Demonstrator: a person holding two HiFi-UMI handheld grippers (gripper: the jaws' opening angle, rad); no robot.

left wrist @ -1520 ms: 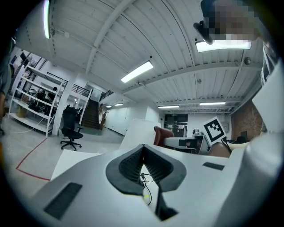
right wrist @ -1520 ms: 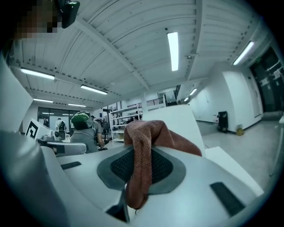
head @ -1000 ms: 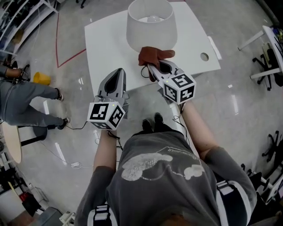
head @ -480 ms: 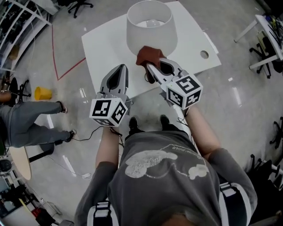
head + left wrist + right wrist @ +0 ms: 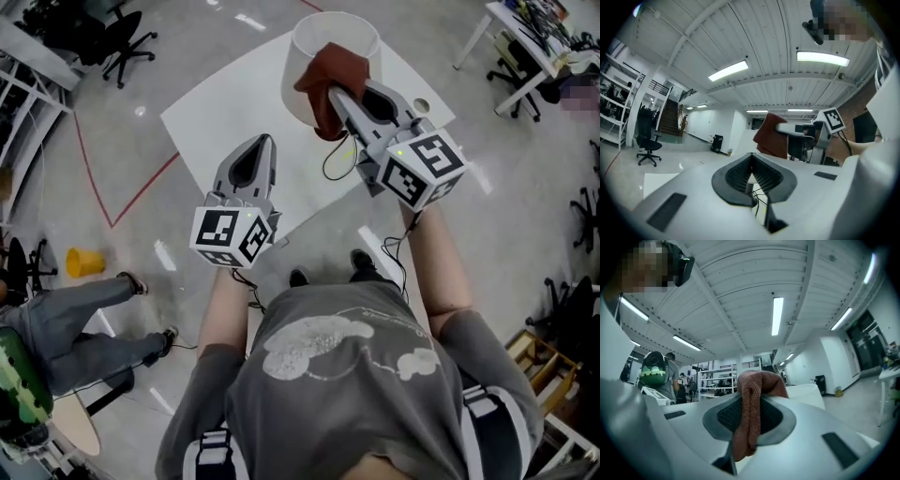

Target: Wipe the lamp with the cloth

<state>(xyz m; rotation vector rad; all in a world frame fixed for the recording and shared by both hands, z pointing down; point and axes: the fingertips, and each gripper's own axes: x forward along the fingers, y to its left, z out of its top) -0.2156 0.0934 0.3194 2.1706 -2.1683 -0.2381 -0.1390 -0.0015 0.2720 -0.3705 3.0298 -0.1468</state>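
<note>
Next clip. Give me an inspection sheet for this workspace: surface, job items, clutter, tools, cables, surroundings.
Surface: white table on a glossy floor.
Job's things: white lamp standing on the table; reddish-brown cloth overlapping its shade in the head view, contact uncertain.
Clutter: nothing seen.
Tools: right tool shut on the cloth; left tool shut, empty, over the table's near edge.
Cables: black cable looped on the table by the lamp.
Surroundings: yellow object on the floor; office chair; seated person at left.
</note>
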